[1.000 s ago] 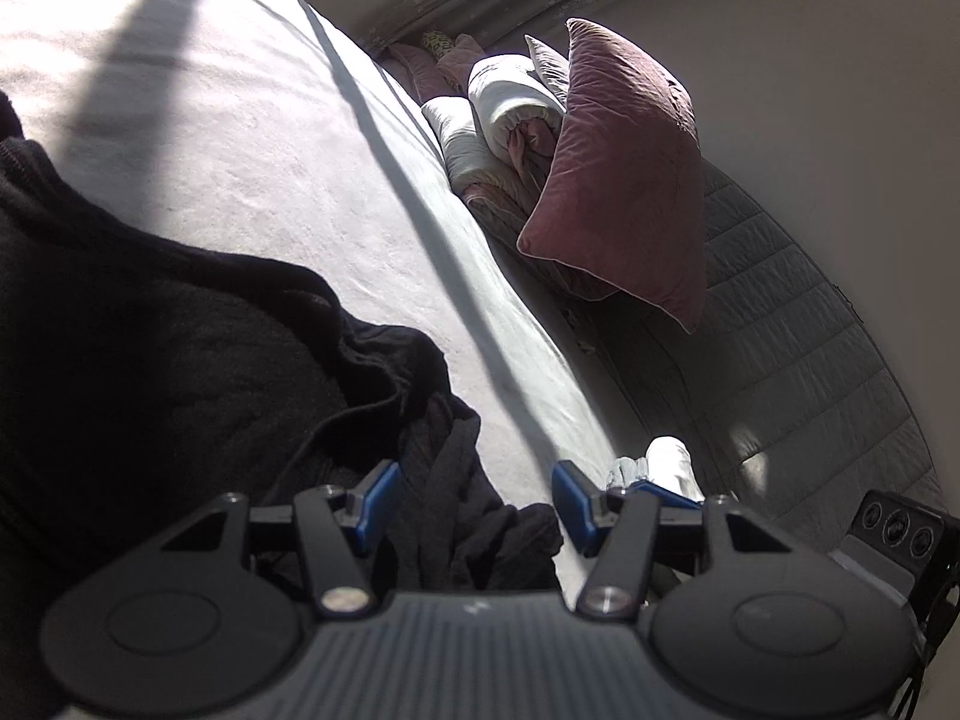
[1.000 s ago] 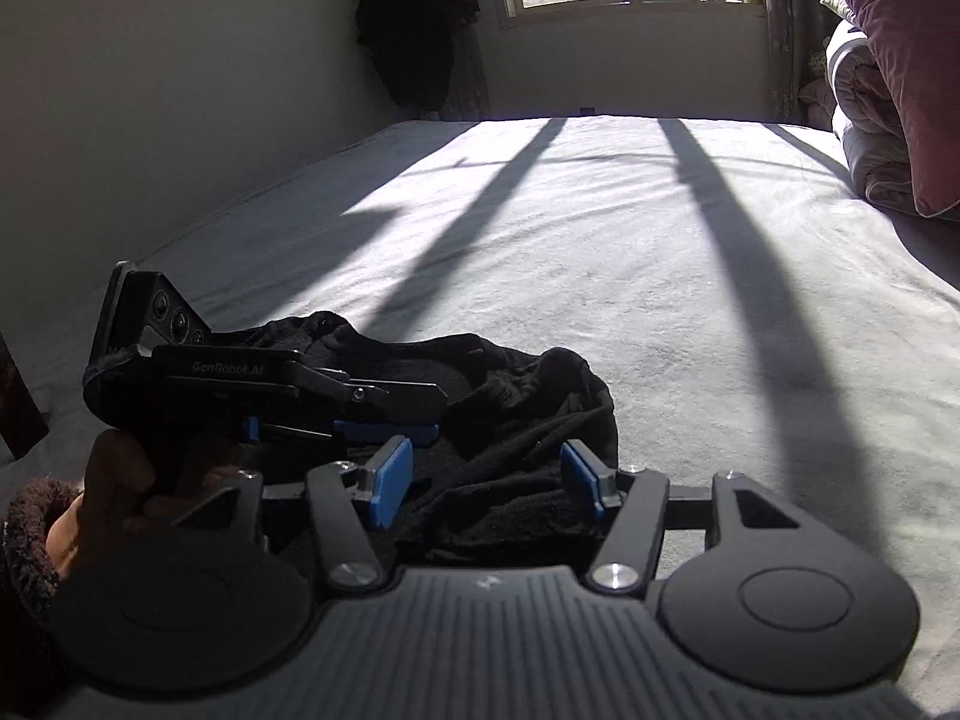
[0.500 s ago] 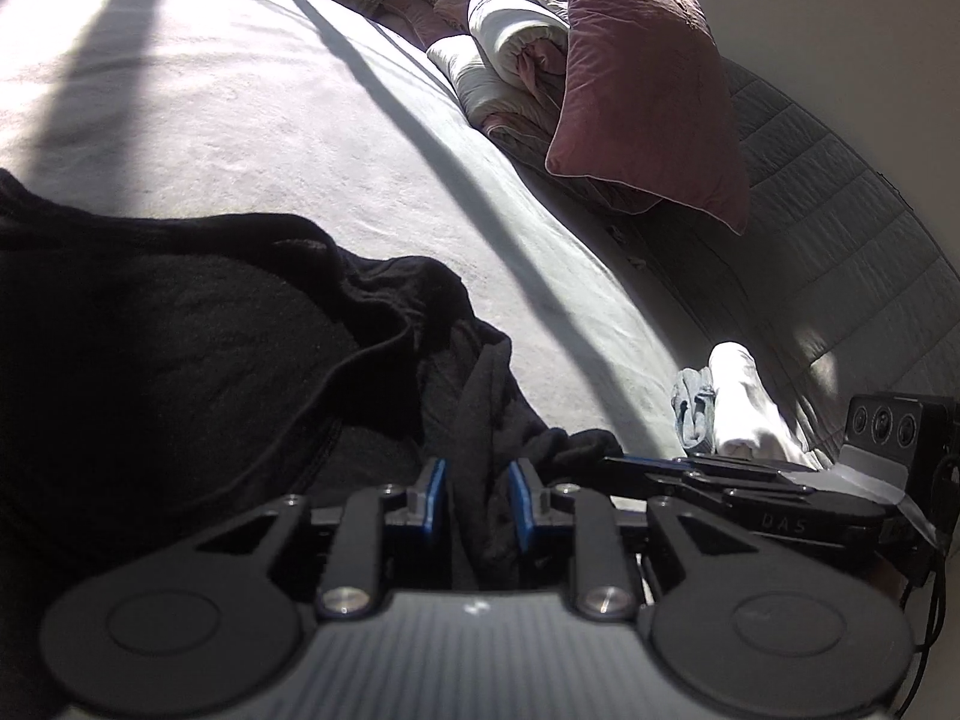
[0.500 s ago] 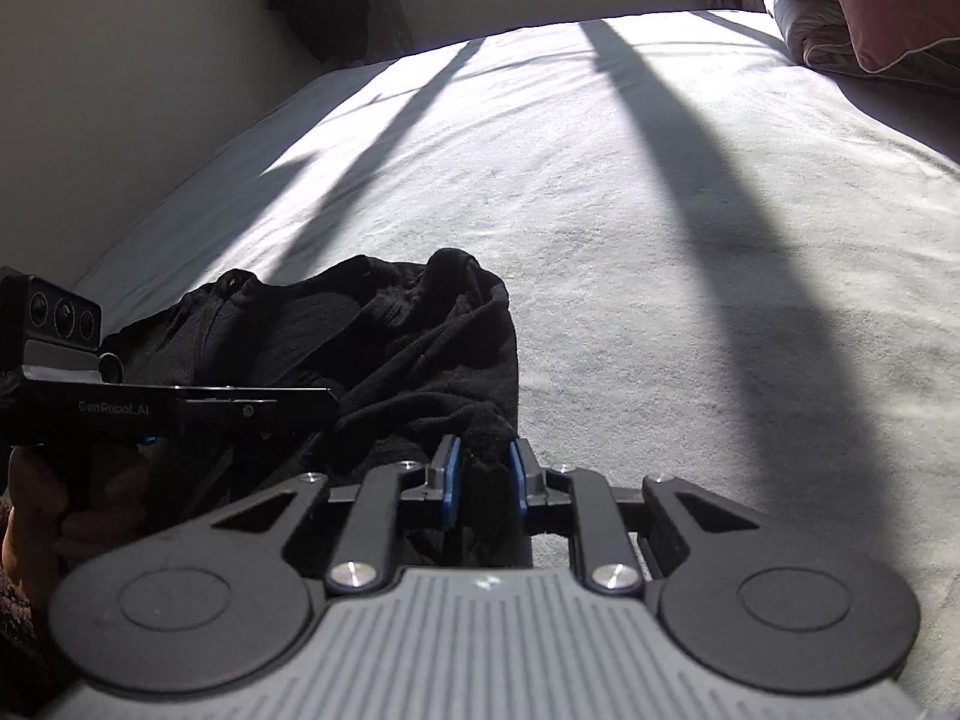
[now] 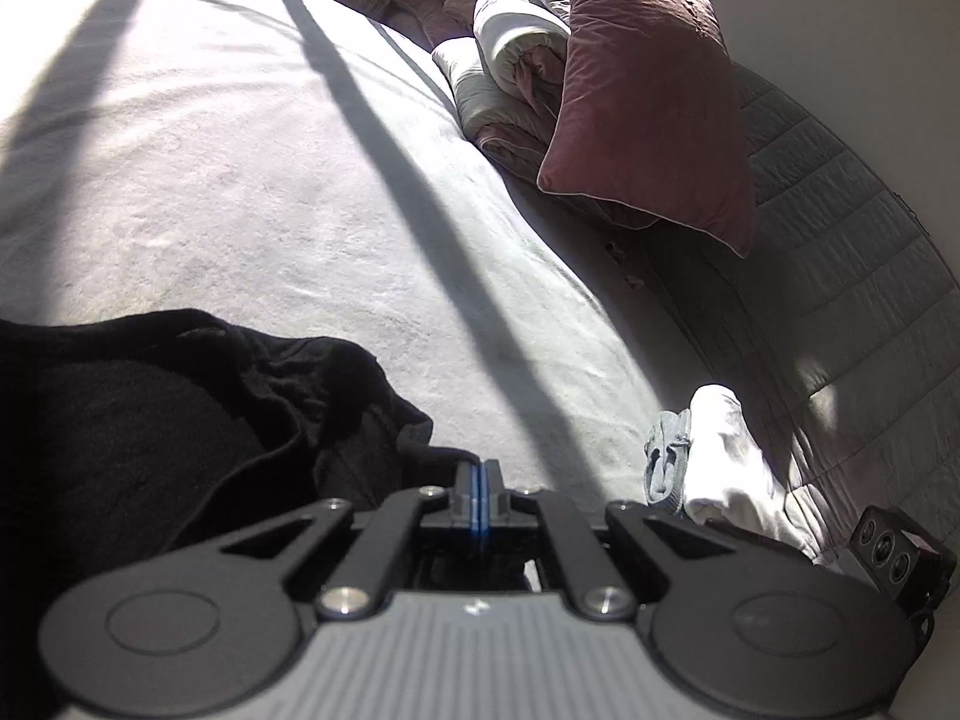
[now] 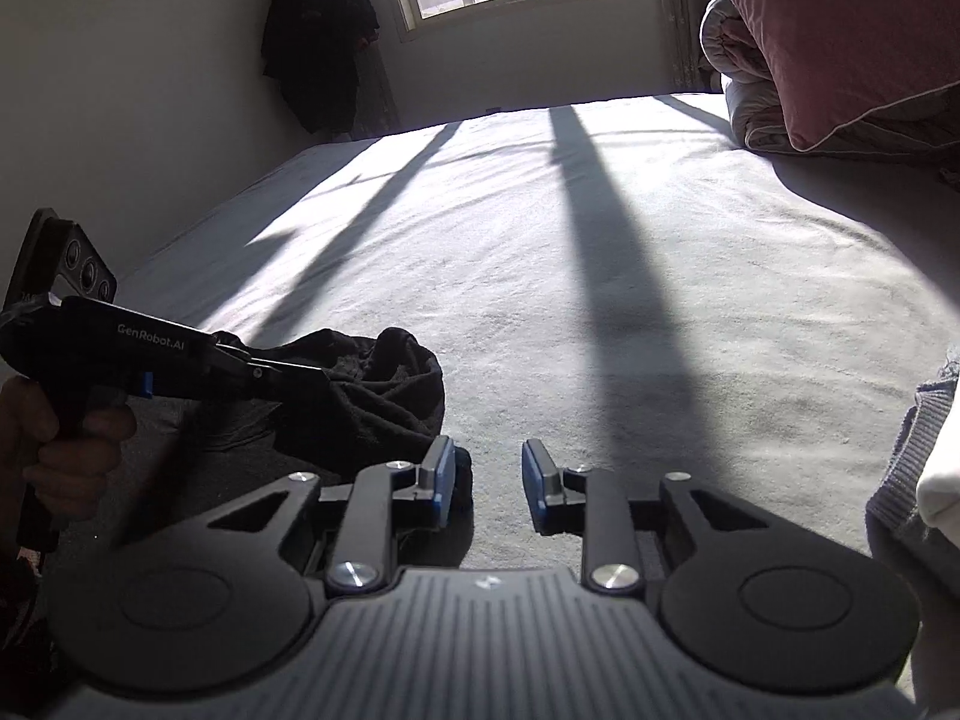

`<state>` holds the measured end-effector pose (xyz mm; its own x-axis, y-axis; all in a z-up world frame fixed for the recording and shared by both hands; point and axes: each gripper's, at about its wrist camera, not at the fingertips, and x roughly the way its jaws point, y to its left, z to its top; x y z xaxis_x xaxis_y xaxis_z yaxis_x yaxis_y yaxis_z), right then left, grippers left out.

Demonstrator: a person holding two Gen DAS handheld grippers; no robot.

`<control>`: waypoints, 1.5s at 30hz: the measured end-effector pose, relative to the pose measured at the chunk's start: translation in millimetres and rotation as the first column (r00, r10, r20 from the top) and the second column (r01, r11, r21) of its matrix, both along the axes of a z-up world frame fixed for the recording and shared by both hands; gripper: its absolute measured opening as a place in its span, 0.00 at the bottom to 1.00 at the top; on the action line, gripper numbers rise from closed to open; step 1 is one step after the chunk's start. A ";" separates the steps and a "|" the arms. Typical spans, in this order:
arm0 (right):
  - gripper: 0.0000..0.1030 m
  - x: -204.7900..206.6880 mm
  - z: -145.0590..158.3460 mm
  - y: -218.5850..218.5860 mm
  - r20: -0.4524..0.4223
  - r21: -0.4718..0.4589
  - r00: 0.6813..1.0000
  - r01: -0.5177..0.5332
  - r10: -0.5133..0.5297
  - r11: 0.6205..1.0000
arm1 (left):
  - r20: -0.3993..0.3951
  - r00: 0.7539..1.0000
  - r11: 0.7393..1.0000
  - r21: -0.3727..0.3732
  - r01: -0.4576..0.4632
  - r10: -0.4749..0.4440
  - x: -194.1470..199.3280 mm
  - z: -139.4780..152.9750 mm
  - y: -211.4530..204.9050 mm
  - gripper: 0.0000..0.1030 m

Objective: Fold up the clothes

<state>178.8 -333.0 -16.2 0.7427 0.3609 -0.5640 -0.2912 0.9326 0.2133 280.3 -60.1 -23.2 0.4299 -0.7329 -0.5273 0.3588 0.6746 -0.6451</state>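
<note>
Black clothing (image 6: 360,396) lies in a soft, rumpled heap at the lower left of both views, its knit dull and creased, on the pale, faintly napped bed sheet (image 6: 600,276) crossed by long dark bars of shadow; the left gripper (image 5: 479,480) has its blue-padded jaws pressed flat together with no gap, and in the right wrist view its thin black tip reaches into the heap's folds, though whether cloth is caught there I cannot tell; a hand (image 6: 54,444) grips its handle at the far left edge; the right gripper (image 6: 489,480) stands apart and is widening, only bare sheet between its pads, the left pad just beside the heap's edge; a plush maroon cushion (image 5: 648,90) leans on rolled pale bedding (image 5: 510,60) at upper right; folded white and grey ribbed cloths (image 5: 702,450) sit at lower right.
</note>
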 end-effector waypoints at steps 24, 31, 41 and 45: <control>0.57 17.3 -20.0 18.5 0.098 -0.022 0.993 -0.061 0.063 0.998 | 0.007 1.000 0.998 -0.066 -0.012 0.013 12.7 38.3 -20.4 0.00; 0.56 14.0 -20.5 13.0 0.091 -0.061 0.995 -0.040 0.046 0.997 | 0.030 0.999 0.998 -0.063 -0.016 0.018 8.3 46.7 -14.0 0.00; 0.56 23.6 -27.8 38.2 0.080 -0.080 0.990 -0.108 0.114 0.991 | 0.033 0.999 0.998 -0.058 0.030 -0.028 3.4 52.4 -19.6 0.00; 0.56 20.0 -24.0 39.2 0.135 -0.093 0.986 -0.081 0.093 0.992 | 0.032 0.998 0.998 -0.022 0.063 -0.062 -0.9 55.8 -23.1 0.00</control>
